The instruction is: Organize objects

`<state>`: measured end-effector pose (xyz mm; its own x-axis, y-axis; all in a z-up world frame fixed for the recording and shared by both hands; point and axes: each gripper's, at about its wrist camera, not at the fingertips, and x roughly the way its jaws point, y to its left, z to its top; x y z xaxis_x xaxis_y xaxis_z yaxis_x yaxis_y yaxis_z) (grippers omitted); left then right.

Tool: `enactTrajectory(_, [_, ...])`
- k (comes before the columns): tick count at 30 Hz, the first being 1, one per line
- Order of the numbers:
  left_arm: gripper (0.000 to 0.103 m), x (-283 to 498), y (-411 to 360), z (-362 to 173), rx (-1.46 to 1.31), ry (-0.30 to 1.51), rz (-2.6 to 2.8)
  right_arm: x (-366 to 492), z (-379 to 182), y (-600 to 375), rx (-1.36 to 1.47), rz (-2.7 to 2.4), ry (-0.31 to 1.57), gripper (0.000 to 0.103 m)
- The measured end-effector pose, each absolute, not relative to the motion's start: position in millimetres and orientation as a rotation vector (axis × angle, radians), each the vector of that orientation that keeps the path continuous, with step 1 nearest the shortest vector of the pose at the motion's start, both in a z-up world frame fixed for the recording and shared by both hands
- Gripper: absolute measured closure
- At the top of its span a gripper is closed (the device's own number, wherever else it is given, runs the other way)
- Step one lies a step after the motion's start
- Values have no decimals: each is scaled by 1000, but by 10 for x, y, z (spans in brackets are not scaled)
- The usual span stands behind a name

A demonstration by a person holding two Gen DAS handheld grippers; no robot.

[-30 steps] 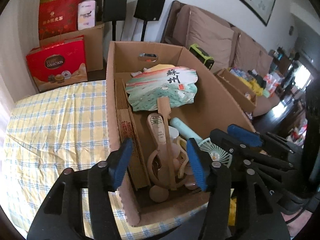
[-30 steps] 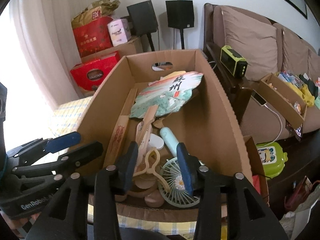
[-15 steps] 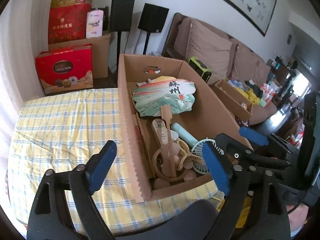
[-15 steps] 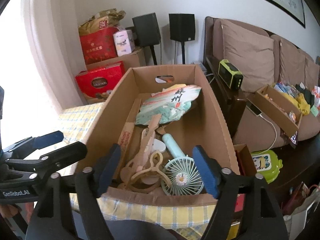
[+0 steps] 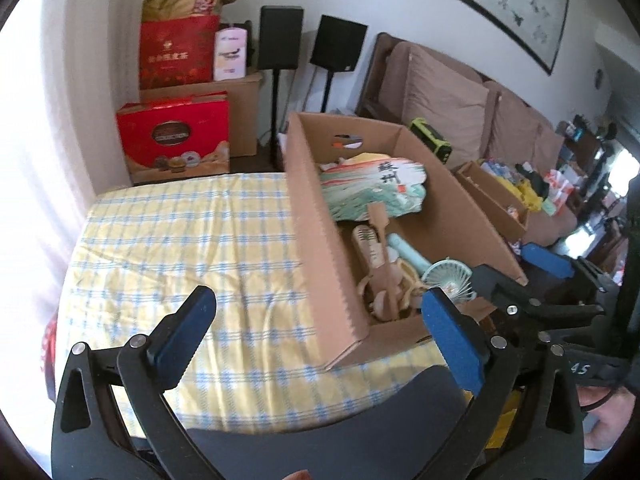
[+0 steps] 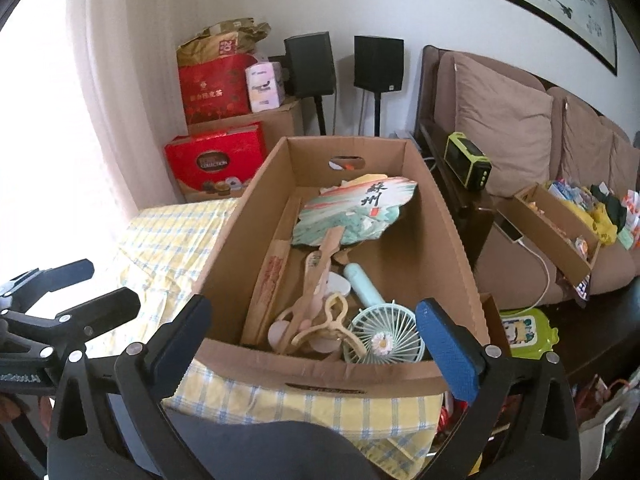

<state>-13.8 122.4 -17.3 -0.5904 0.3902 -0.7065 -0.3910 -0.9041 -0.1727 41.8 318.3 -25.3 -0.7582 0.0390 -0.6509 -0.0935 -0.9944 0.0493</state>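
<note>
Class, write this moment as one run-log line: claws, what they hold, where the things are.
left claw: open, empty | right claw: open, empty | both just opened | fan, paper fan: in box | box: on table

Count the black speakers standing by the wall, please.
2: left speaker beside the stacked gift boxes, right speaker next to the sofa. None seems hidden.

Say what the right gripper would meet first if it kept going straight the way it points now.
Probably the near wall of the cardboard box, or just past it the small green fan lying inside. The right gripper is open and empty; depth is hard to judge here.
</note>
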Motion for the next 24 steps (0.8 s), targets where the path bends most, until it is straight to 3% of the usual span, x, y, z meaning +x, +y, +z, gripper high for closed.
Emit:
enactTrajectory(6, [0, -25, 1087, -211, -1143, 92, 2591, 559, -237, 3142, -1046, 2864, 110, 0])
enactTrajectory(10, [0, 91, 943, -164, -1120, -1, 2557, 677, -199, 3104, -1037, 2869, 104, 0])
enactTrajectory(24, [0, 439, 782, -77, -1093, 42, 2624, 970, -69, 2814, -983, 2890, 40, 0])
